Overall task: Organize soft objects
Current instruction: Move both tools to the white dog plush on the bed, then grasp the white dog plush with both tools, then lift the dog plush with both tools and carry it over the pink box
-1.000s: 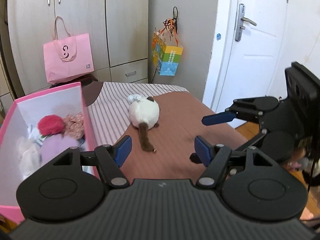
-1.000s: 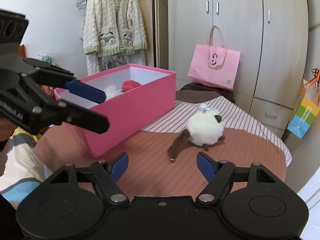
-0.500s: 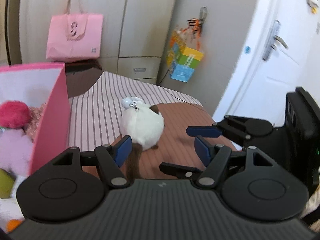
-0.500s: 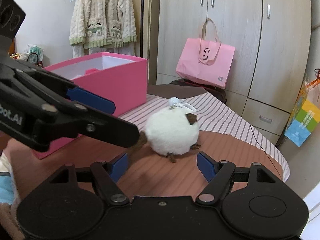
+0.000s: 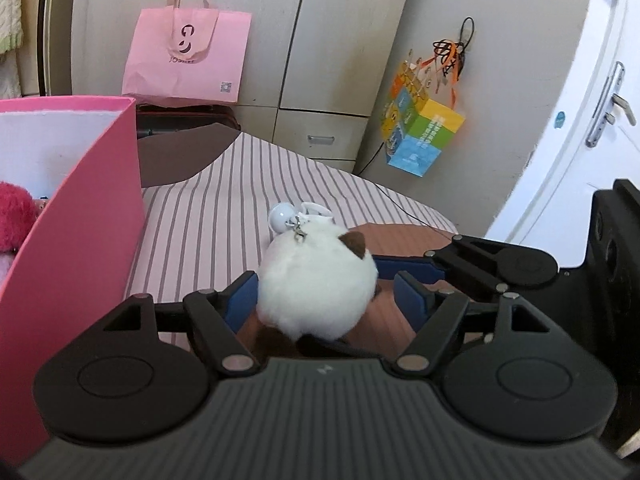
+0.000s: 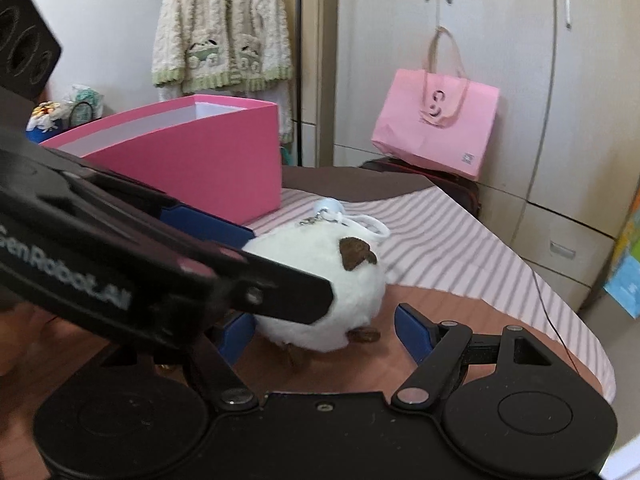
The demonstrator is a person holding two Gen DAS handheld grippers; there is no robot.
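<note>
A round white plush toy [image 5: 316,284] with brown ears and a white keychain clip lies on the bed; it also shows in the right wrist view [image 6: 332,288]. My left gripper [image 5: 326,304] is open, its blue pads on either side of the plush. My right gripper [image 6: 324,334] is open too, with the plush between its pads from the other side. The left gripper's fingers [image 6: 240,280] cross the right wrist view in front of the plush. The pink box [image 5: 80,240] stands at the left with a red plush [image 5: 12,216] inside.
A pink paper bag [image 5: 188,56] leans on the wardrobe behind the bed. A colourful bag [image 5: 424,132] hangs on the wall by the white door [image 5: 580,128]. The striped bedcover [image 5: 224,208] ends at an edge on the right. A knitted cardigan [image 6: 224,28] hangs behind the box.
Both grippers moved forward toward the plush from opposite sides. It now sits between the open pads of each. The plush itself has stayed on the bed.
</note>
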